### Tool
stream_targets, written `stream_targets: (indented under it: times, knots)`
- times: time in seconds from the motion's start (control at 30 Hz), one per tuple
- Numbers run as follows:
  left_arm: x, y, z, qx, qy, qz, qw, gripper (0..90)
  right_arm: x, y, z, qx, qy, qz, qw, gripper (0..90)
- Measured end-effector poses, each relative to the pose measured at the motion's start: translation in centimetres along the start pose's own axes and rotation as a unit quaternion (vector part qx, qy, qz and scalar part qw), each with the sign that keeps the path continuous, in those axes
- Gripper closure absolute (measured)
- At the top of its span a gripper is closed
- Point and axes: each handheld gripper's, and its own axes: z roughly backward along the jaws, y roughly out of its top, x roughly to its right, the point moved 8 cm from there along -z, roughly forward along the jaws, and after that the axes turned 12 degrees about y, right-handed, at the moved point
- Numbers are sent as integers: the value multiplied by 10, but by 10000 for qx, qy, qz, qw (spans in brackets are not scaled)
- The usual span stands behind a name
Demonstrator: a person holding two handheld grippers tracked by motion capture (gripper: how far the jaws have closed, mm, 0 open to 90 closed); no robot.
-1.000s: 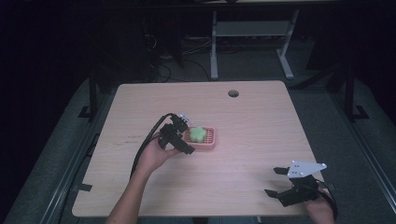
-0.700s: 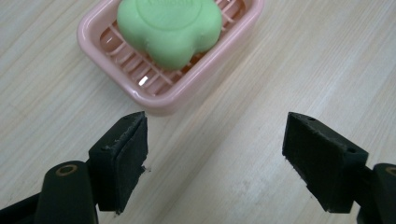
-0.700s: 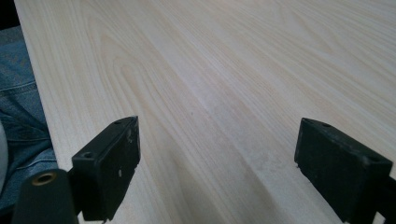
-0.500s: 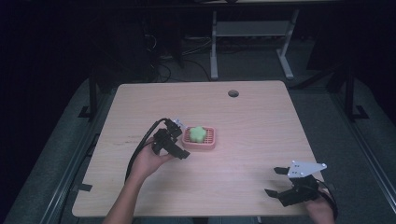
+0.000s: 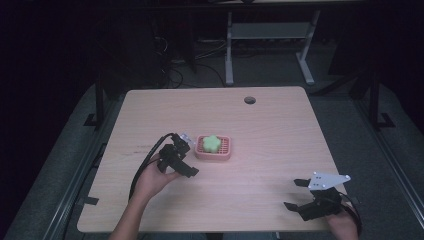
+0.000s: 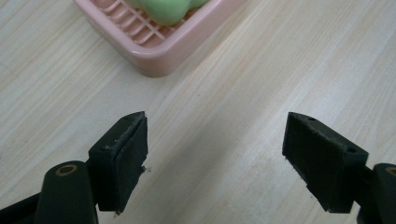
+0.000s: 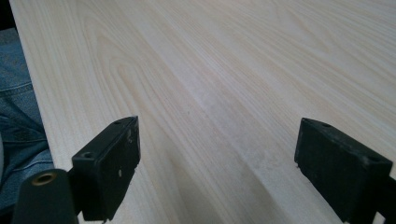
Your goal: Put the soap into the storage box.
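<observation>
A pink slatted soap dish (image 5: 222,152) sits left of the table's middle, and a green flower-shaped soap (image 5: 212,143) lies in it. My left gripper (image 5: 187,159) is just left of the dish, open, with nothing between its fingers. In the left gripper view the dish's near corner (image 6: 156,49) and the soap (image 6: 168,10) are at the top, a short way beyond the open gripper (image 6: 215,158). My right gripper (image 5: 294,194) rests open at the table's near right corner, far from the dish. In the right gripper view the gripper (image 7: 217,163) has only bare wood between its fingers.
The light wooden table (image 5: 280,140) has a round cable hole (image 5: 249,100) at its back. A metal desk frame (image 5: 228,55) and cables stand on the dark floor behind. The table's near edge and blue jeans (image 7: 18,130) show in the right gripper view.
My left gripper has drawn back left and toward the person, away from the dish, leaving the green soap lying in it. The right gripper has stayed still.
</observation>
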Motion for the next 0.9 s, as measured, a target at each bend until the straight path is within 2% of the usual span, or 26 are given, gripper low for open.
stream_targets:
  times: [0.17,0.33,0.53,0.9]
  knots:
    - [3,-6,4,42,3,-46,10000,221,0,0,0,-13,2,3,10000,138]
    - [4,-11,8,108,17,-2,9999,221,0,0,0,-9,2,1,10000,138]
    - [6,-19,14,110,37,-69,9999,222,1,-1,-1,-29,-6,6,10000,138]
    - [11,-34,19,167,-18,-47,9998,221,1,-1,-1,-14,-30,8,10000,138]
